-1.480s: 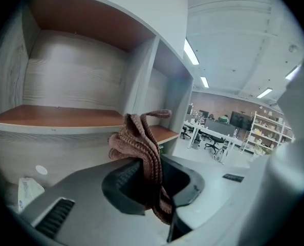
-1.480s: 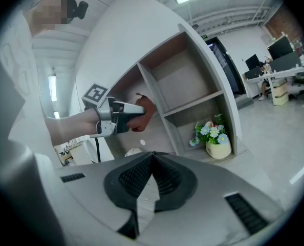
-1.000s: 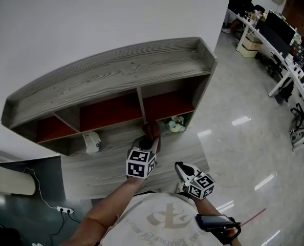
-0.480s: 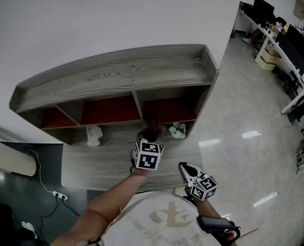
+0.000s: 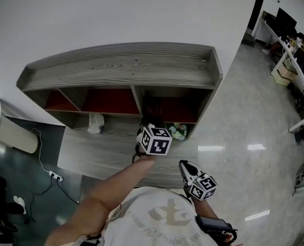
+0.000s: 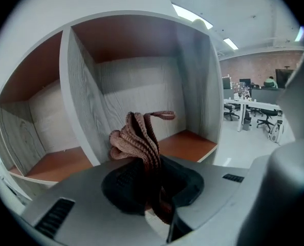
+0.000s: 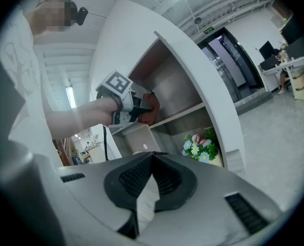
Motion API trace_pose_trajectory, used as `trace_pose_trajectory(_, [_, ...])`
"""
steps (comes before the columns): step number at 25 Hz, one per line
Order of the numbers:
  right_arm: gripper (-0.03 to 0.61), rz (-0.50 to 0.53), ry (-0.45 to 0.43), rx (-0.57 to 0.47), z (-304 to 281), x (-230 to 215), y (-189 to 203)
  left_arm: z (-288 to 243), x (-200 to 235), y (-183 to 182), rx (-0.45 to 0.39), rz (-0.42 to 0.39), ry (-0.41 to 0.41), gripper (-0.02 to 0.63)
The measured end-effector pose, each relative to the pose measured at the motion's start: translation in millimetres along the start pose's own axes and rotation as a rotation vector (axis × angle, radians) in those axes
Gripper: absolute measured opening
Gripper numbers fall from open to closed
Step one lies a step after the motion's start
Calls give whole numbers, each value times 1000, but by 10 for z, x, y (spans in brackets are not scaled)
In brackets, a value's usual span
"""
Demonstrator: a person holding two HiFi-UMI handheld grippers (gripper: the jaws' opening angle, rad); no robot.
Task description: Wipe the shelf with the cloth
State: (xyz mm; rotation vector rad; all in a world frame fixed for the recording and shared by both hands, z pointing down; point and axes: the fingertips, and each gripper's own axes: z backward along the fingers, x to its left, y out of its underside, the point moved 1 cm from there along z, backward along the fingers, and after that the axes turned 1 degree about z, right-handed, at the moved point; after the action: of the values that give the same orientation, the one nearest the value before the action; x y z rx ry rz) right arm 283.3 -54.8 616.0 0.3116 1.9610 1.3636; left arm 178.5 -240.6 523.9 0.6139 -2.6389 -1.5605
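The grey wood-grain shelf stands against the white wall, with red-brown compartments below its top. My left gripper is at the mouth of the right-hand upper compartment, shut on a bunched reddish-brown knitted cloth. The cloth sticks up out of the jaws, apart from the divider and the compartment floor. In the right gripper view the cloth shows at that compartment's opening. My right gripper hangs low near the person's body, shut and empty.
A pot of artificial flowers sits in the lower right compartment and a small white object in the lower left part. A power strip lies on the dark floor at left. Office desks stand far right.
My left gripper has carried the cloth up and forward to the right compartment's opening. The head view has shifted. The right gripper has stayed put.
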Motion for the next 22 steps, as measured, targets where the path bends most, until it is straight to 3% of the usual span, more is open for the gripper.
trace_pose_trajectory(12, [5, -11, -107, 42, 122, -225, 38, -400, 221, -112, 99, 85, -171, 78])
trace_pose_trajectory(17, [5, -19, -119, 43, 189, -313, 45, -611, 201, 22, 180, 81, -196, 78])
trace_pose_trajectory(22, [5, -23, -117, 32, 207, -415, 0, -779, 239, 146, 234, 130, -192, 78])
